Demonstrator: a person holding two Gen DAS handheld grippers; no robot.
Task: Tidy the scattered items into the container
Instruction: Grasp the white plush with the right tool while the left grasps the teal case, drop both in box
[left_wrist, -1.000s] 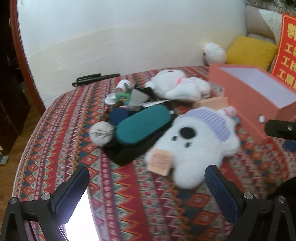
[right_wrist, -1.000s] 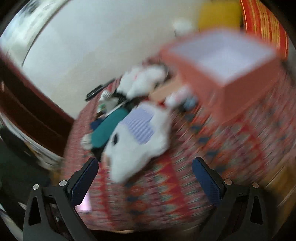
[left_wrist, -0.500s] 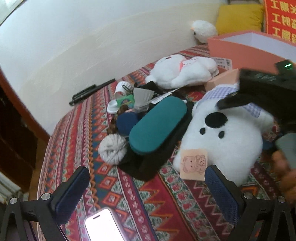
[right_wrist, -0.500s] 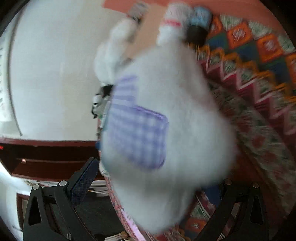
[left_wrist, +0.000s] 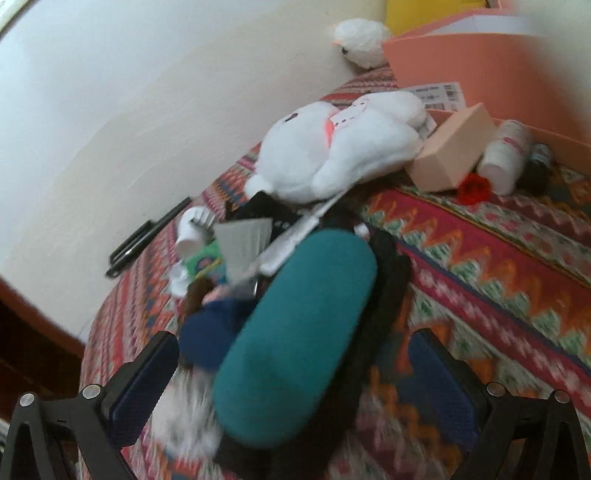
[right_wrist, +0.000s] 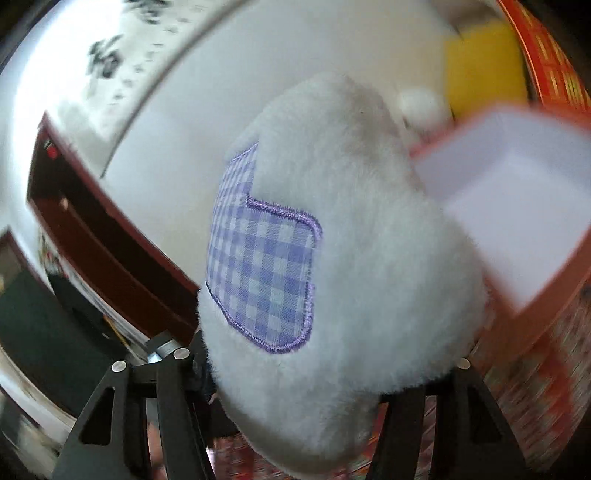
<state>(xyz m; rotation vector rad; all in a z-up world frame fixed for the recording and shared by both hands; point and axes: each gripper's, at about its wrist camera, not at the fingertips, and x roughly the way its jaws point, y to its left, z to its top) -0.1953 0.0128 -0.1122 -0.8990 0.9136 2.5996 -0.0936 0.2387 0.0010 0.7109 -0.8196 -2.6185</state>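
Observation:
In the right wrist view my right gripper (right_wrist: 295, 373) is shut on a white plush toy (right_wrist: 369, 240) with a purple checked patch, held up in the air beside the orange box (right_wrist: 524, 321), whose white inside shows. In the left wrist view my left gripper (left_wrist: 291, 373) is open, its blue pads on either side of a teal case (left_wrist: 295, 339) that lies on a black pouch (left_wrist: 384, 280). A second white plush toy (left_wrist: 340, 147) lies further back, and the orange box (left_wrist: 480, 62) stands at the far right.
On the patterned bedspread (left_wrist: 498, 266) lie a navy item (left_wrist: 210, 332), a grey fluffy ball (left_wrist: 184, 424), a peach block (left_wrist: 450, 147), a white bottle (left_wrist: 506, 155), a red flower (left_wrist: 474, 188), papers and a black pen (left_wrist: 147, 236). The white wall (left_wrist: 147, 92) is behind.
The right gripper closed on the checked plush toy and lifted it off the bed toward the orange box. The left gripper moved forward over the teal case.

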